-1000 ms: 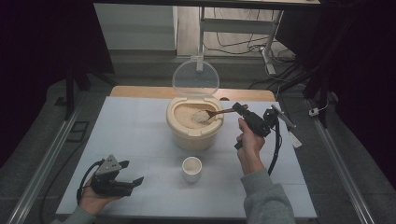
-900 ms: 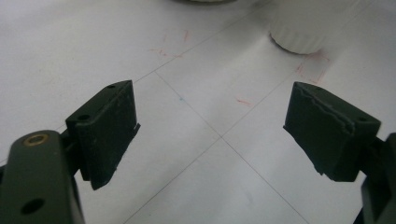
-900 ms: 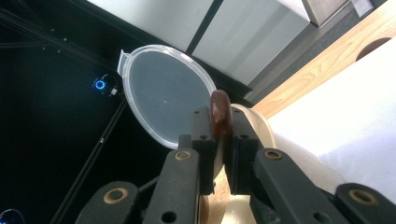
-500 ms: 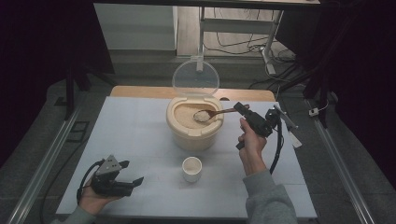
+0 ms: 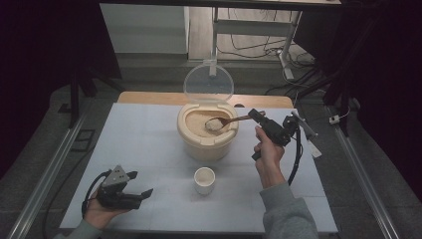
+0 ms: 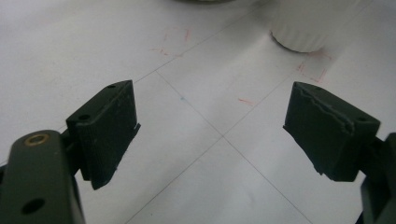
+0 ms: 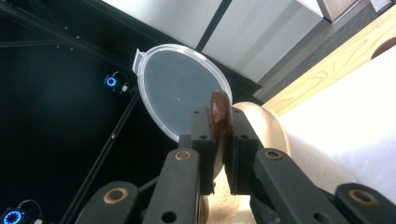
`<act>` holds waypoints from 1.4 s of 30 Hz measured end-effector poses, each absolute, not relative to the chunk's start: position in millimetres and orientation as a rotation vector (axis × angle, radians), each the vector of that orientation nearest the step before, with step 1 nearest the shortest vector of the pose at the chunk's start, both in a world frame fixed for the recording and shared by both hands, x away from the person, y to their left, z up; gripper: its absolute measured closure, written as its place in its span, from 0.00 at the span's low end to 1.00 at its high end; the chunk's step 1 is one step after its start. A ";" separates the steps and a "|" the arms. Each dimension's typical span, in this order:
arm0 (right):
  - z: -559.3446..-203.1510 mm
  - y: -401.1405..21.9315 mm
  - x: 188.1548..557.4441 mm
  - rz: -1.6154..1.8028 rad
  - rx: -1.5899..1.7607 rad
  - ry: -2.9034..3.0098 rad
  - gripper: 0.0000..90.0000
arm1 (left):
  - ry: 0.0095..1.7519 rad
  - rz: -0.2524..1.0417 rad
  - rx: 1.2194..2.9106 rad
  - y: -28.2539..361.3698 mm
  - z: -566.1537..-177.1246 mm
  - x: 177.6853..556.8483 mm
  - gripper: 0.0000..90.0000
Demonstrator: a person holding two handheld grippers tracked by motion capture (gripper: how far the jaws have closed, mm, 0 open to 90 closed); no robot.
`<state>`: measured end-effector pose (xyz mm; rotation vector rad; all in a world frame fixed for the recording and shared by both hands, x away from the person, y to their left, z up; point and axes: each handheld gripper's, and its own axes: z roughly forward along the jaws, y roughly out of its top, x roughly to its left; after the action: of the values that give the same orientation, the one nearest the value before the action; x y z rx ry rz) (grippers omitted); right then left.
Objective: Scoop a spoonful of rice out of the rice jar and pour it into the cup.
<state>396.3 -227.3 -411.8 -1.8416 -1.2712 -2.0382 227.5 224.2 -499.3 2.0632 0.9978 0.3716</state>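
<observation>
The right hand-held gripper [image 5: 257, 115], clamping a loaded spoon [image 5: 226, 121], is hovering over the rice bin [image 5: 206, 137]; cup [image 5: 204, 179] at 6 o'clock is awaiting filling; the left hand-held gripper [image 5: 142, 185] is idling agape, empty

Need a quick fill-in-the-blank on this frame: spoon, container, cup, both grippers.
1. The right hand-held gripper is shut on the handle of a ____.
2. The spoon bowl, loaded with grains, is over the beige ____.
3. The container lid stands ____.
4. The left hand-held gripper jaws are ____, with the white cup untouched.

Missing words: spoon; container; open; open
</observation>
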 end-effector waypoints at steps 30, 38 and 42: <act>-420.6 -239.7 349.2 -1.924 -1.647 -1.369 0.93 | 1.003 0.369 2.064 224.3 -500.1 229.7 0.19; -443.0 -240.7 339.7 -1.838 -1.653 -1.428 0.93 | 1.002 0.368 2.065 223.8 -499.8 229.9 0.19; -450.9 -237.2 340.6 -1.787 -1.673 -1.490 0.93 | 1.002 0.369 2.064 224.1 -499.7 230.0 0.19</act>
<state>340.6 -237.2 -450.9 -1.6725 -1.4904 -1.7874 230.0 224.1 -499.7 2.0643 1.0022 0.3687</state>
